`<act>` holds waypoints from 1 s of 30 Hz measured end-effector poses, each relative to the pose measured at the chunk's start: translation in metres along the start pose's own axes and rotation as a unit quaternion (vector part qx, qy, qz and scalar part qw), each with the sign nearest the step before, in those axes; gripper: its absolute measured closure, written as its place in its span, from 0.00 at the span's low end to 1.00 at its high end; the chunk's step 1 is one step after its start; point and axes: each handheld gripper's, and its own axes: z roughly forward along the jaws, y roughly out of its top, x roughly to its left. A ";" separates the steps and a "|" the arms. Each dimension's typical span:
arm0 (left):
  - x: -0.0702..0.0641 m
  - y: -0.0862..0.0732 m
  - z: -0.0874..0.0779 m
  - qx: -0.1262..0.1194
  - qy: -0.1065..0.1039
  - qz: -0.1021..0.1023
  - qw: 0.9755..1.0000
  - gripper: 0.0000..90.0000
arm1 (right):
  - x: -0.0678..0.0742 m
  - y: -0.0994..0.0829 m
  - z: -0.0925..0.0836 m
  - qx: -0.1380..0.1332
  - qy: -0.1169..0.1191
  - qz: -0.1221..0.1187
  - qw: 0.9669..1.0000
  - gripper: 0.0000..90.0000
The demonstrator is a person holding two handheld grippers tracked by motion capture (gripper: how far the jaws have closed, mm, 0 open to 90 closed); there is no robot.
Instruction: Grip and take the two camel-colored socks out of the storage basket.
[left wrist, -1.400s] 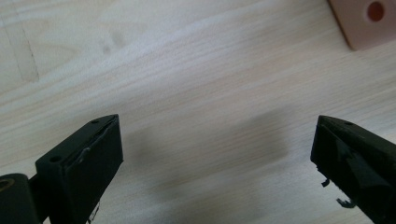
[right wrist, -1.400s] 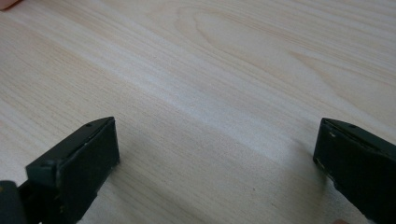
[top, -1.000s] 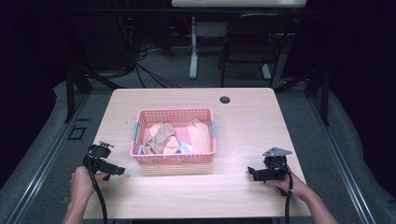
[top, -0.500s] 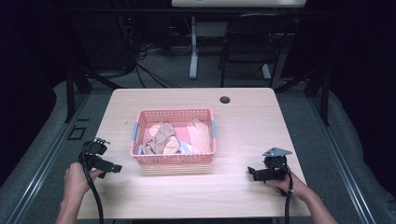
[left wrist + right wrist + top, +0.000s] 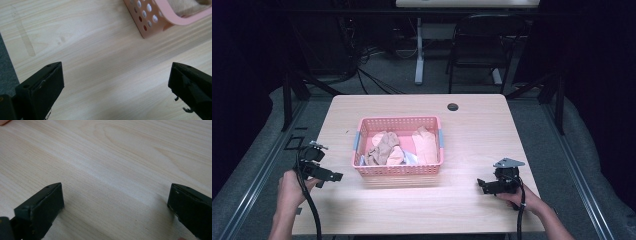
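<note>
Two grippers sat low over the wooden table (image 5: 472, 130), both with jaws spread wide and empty: the left gripper (image 5: 329, 176) just beside the pink basket (image 5: 398, 170), the right gripper (image 5: 482, 184) well apart from it. The crumpled cloths (image 5: 384, 148) lay inside the basket (beige and pink, tangled together). A grab could likely lift several at once, or snag the perforated wall. A small dark disc (image 5: 453, 106) lay beyond, clear of the reach.

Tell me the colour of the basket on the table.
Pink; the basket shows best in the high view.
</note>
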 end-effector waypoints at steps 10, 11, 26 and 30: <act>-0.005 0.022 -0.016 0.028 0.007 0.017 0.999 0.00 | 0.001 0.000 0.001 -0.002 0.001 -0.001 1.000 0.00; -0.006 0.025 -0.019 0.025 0.004 0.014 1.000 0.00 | 0.001 0.000 0.001 -0.002 0.001 -0.001 1.000 0.00; -0.019 0.078 -0.040 0.017 0.004 0.054 0.998 0.00 | 0.001 0.000 -0.001 0.004 0.003 -0.005 1.000 0.00; -0.028 0.094 -0.036 0.018 0.001 0.071 0.997 0.00 | 0.002 -0.001 -0.001 0.002 0.002 -0.004 1.000 0.00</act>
